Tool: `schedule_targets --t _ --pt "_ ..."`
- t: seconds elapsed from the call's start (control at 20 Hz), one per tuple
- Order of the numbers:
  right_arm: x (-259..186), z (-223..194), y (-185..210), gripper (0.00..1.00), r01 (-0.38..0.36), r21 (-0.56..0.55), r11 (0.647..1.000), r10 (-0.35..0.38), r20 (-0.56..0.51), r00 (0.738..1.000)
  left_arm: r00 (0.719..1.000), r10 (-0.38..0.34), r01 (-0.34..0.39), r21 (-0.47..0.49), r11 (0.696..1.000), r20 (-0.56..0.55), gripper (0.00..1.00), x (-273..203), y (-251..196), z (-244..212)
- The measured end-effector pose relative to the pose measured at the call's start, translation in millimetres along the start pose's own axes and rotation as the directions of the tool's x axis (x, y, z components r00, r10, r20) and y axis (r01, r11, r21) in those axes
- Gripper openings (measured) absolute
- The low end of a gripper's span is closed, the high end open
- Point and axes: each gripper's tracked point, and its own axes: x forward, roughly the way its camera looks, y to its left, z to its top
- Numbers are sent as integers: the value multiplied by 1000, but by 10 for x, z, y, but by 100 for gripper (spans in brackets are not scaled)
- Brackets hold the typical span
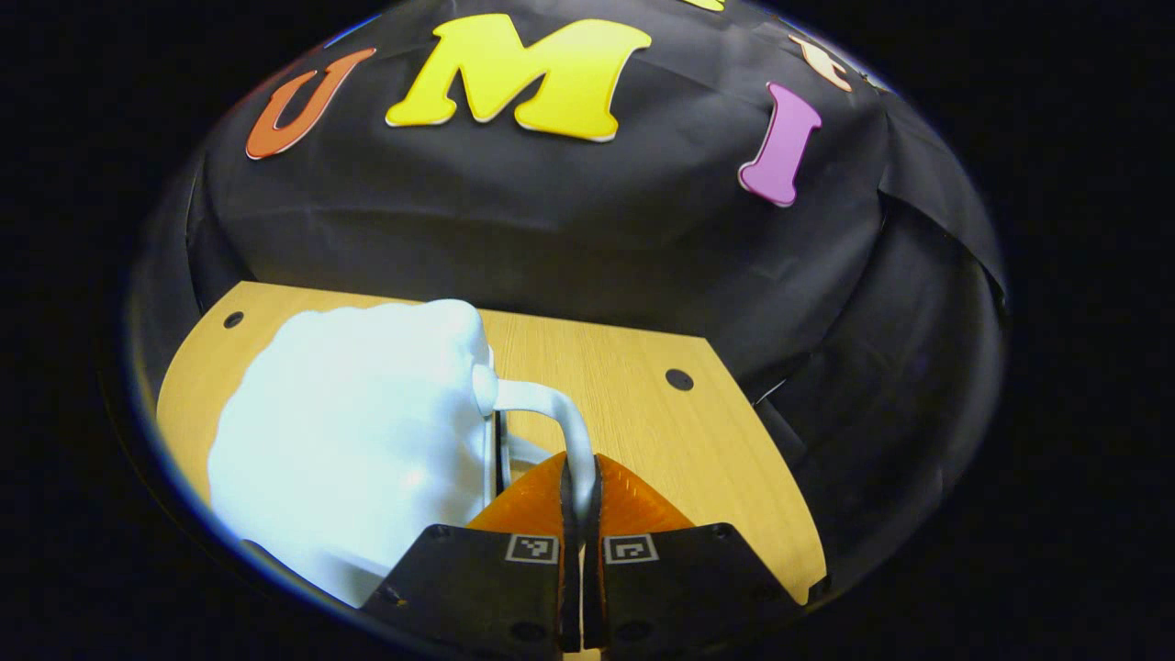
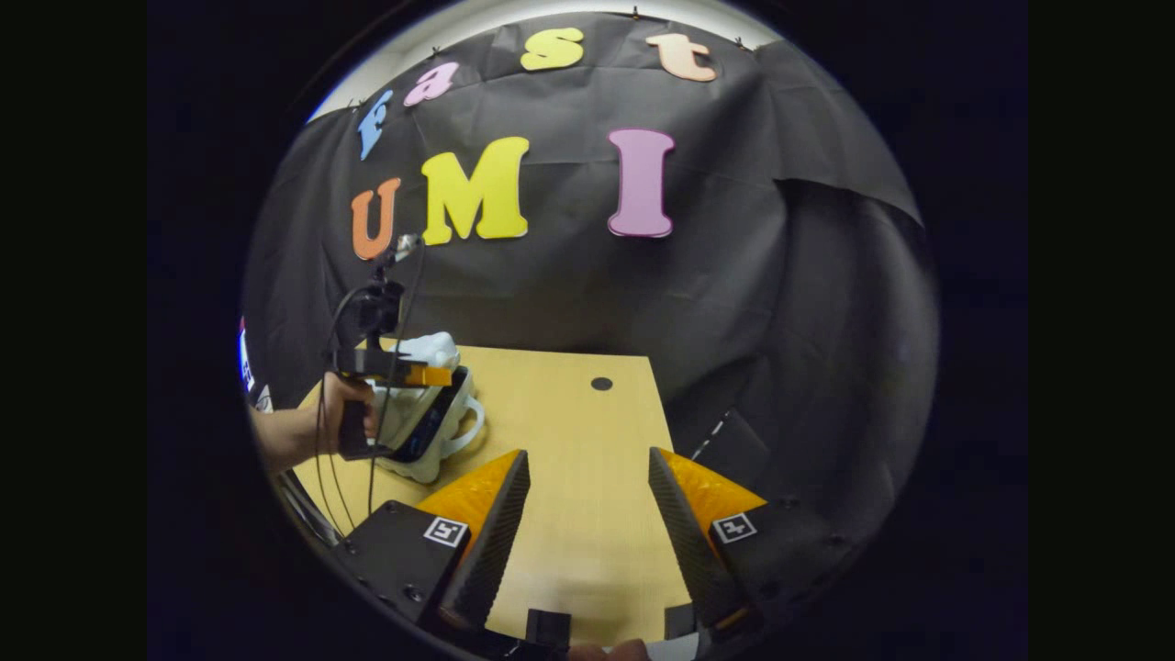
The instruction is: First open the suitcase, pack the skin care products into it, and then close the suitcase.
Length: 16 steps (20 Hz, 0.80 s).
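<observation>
Up close in the left gripper view, the left gripper (image 1: 580,477) pinches the white suitcase's (image 1: 353,441) handle (image 1: 560,418) on the wooden table (image 1: 643,395). Right gripper view — the right gripper (image 2: 587,496) hangs spread over bare tabletop, well apart from the suitcase at far left.

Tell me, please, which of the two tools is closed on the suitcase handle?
The left tool: its fingers pinch the white suitcase handle; the right tool is open above the table.
</observation>
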Motion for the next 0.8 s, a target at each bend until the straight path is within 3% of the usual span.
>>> schedule_targets --t 0.2,0.35,0.4,0.45,0.6,0.7,0.8 --pt "-18 -124 -85 78 17 7 1000 -17 -24 1000 999 19 -19 0 1000 -45 4 110 42 -258" --pt "22 -141 -92 78 16 23 1000 -15 -28 999 996 82 -80 73 994 -31 0 31 103 -337" --pt "38 -146 -87 78 13 25 1000 -12 -27 1000 994 106 -105 87 991 -9 4 -16 147 -357" --pt "52 -140 -81 78 7 26 1000 -6 -26 1000 992 127 -128 110 986 17 5 243 -83 -364" --pt "98 -122 -89 78 -6 21 1000 6 -18 1000 977 202 -212 237 948 64 12 115 97 -414" --pt "139 -114 -97 78 -13 17 1000 14 -17 1000 970 229 -241 295 924 74 21 156 70 -476" --pt "172 -73 -127 78 -15 17 1000 15 -7 1000 970 231 -242 309 920 74 25 148 63 -501"
